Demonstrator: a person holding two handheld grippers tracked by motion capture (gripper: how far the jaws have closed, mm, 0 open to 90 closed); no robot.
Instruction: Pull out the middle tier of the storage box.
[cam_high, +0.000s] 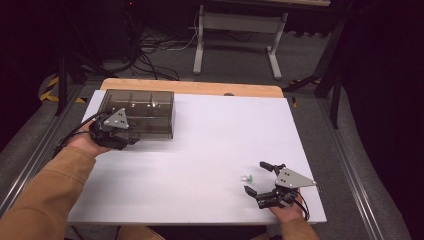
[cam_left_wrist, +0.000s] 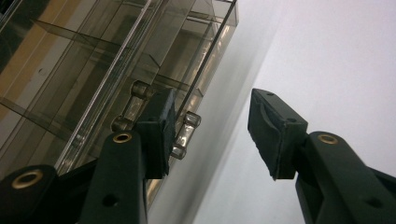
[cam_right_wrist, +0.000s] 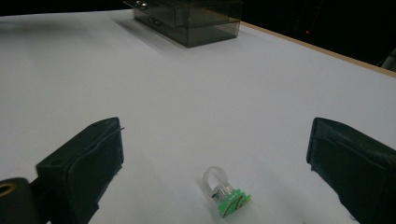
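text: I read none | labels, brands, numbers: I can make out none on the smoky plastic box (cam_high: 140, 114), the small ring (cam_right_wrist: 223, 189) or the white table (cam_high: 210, 150)

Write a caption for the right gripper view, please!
Open right gripper with a clear ring lying between its jaws.

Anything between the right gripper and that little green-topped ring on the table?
Nothing visible. The ring lies on bare white table just ahead of the right gripper, between its wide-open jaws in the right gripper view. The smoky plastic box sits far off, at the left gripper, well out of that path.
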